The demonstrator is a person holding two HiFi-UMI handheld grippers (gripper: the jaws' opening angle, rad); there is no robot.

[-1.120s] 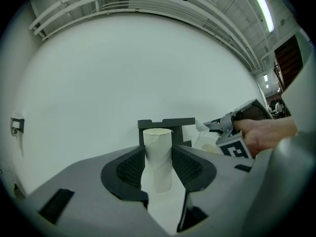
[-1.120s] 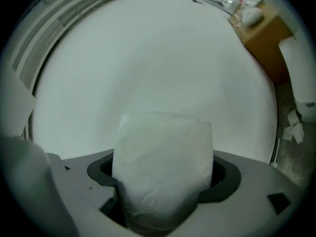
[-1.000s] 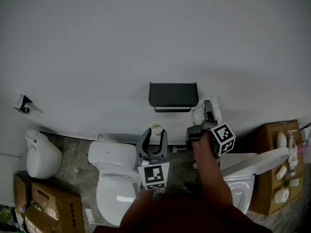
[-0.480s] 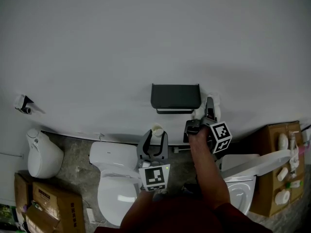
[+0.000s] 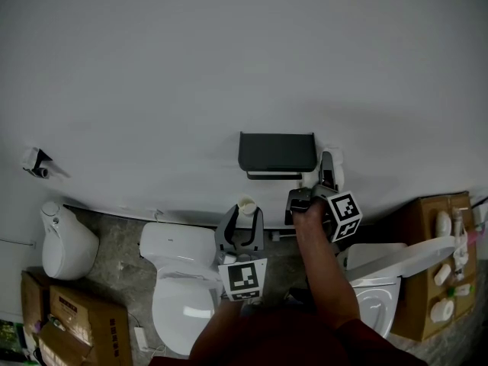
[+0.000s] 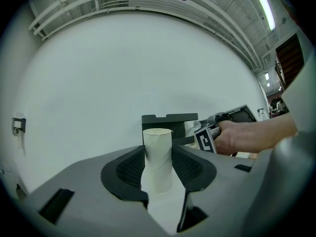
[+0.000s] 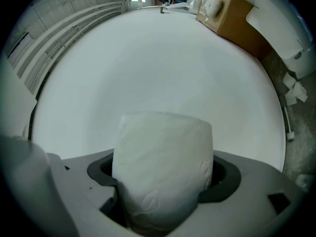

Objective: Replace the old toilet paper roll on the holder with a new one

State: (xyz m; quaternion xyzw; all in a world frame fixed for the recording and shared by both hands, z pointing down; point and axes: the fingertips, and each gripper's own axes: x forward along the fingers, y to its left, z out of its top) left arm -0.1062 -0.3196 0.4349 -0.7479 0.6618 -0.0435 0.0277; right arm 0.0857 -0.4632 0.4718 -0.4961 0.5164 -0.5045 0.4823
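Between the jaws of the left gripper (image 5: pixel 242 221) stood a bare cardboard tube (image 6: pixel 157 152), upright, with both ribbed pads pressed against its sides; the jaws were partly parted, only as far as the tube's width. The gripper pointed level at the white wall (image 5: pixel 229 67), below and to the left of the dark grey holder (image 5: pixel 277 152) fixed there.

The right gripper (image 7: pixel 165 181) had its jaws set wide around a full white toilet paper roll (image 7: pixel 163 157), clamped from both sides. From the head view this roll sat just beside the right end of the holder, close to the wall, with the person's right hand (image 5: pixel 311 218) behind it.

Lower down were a white toilet (image 5: pixel 179 280) on the left and a cardboard box (image 5: pixel 427 280) on the right.
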